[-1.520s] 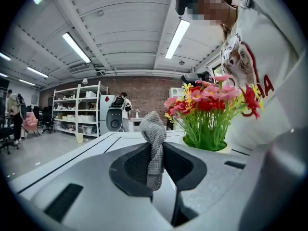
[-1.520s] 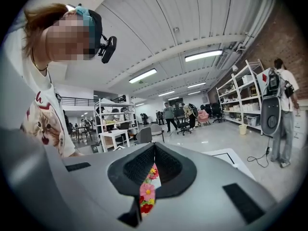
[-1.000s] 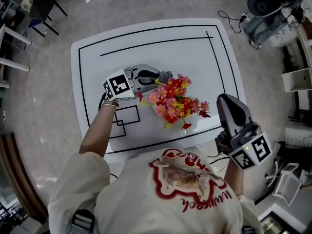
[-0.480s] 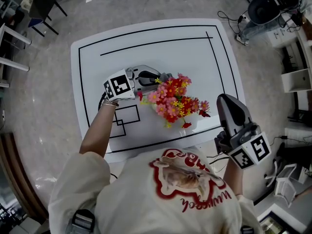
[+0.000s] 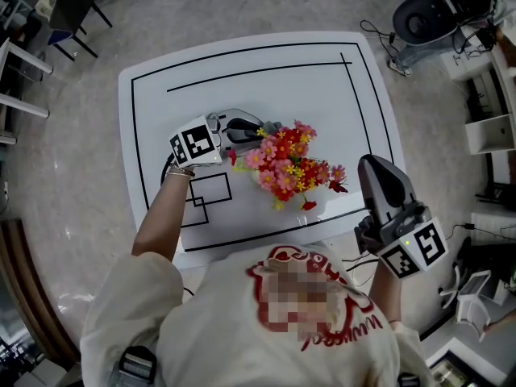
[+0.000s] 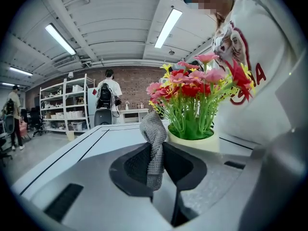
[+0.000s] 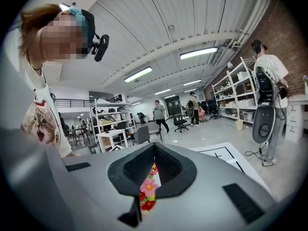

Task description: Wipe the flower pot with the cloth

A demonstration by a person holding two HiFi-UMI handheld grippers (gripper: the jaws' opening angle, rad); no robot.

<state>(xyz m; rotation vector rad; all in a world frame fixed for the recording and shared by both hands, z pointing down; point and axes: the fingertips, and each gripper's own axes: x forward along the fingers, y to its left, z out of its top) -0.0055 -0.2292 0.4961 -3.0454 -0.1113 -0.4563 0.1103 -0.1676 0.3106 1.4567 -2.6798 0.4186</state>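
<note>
From the head view, the flowers [image 5: 286, 168] hide most of the flower pot [image 6: 195, 142].

Open lab workshop — brick wall [image 6: 139, 86], storage racks [image 6: 62, 104], strip lights [image 6: 168, 28], office chairs [image 7: 181, 122].

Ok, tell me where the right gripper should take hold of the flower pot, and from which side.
Probably the flower pot's side wall just under the rim, coming in low from the right gripper's side. The flowers overhang the top, blocking a grasp from above, and the left gripper holds the cloth at the far side. The right jaws are shut, so open them first.
</note>
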